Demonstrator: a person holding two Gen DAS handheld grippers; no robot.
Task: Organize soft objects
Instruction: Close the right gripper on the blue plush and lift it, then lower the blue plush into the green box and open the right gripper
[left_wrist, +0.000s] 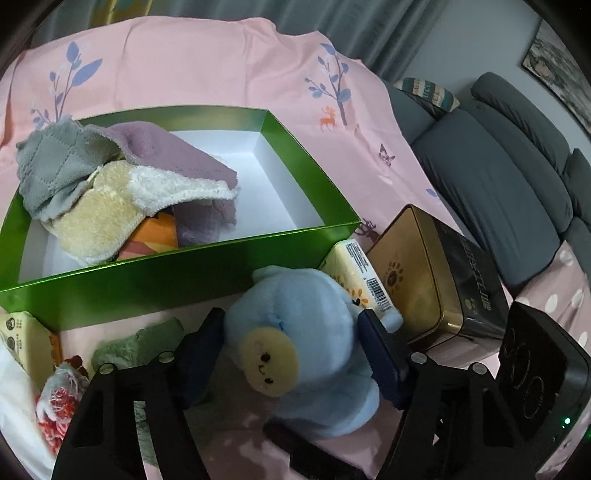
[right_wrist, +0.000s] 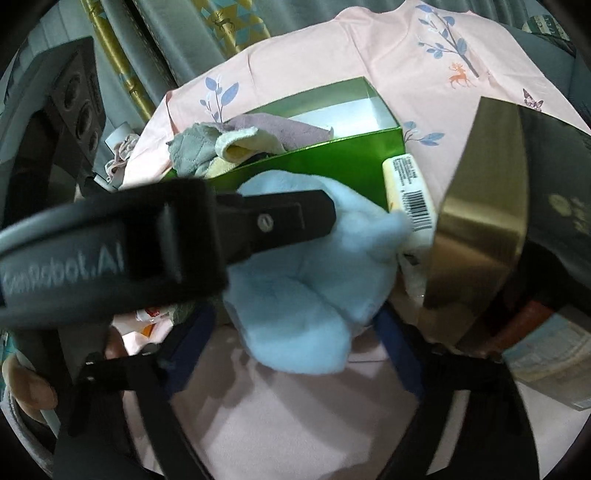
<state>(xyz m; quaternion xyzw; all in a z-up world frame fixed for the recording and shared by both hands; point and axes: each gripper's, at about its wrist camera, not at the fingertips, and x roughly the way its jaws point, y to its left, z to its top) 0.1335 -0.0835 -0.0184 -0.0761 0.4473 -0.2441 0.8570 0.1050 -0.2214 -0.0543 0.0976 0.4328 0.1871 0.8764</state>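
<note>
we list: left gripper (left_wrist: 291, 332), jaws set on either side of the light blue plush toy (left_wrist: 295, 350), pads against its flanks. right gripper (right_wrist: 291, 325), jaws flanking the same plush toy from the other side, seemingly pressing on it too. the toy stands on the pink printed cloth (left_wrist: 221, 74), just in front of the green box (left_wrist: 166, 273). in the box: folded towels (left_wrist: 122, 184), grey, mauve, cream. beside the toy: a tissue pack (left_wrist: 364, 273) and a gold tin (left_wrist: 413, 288).
</note>
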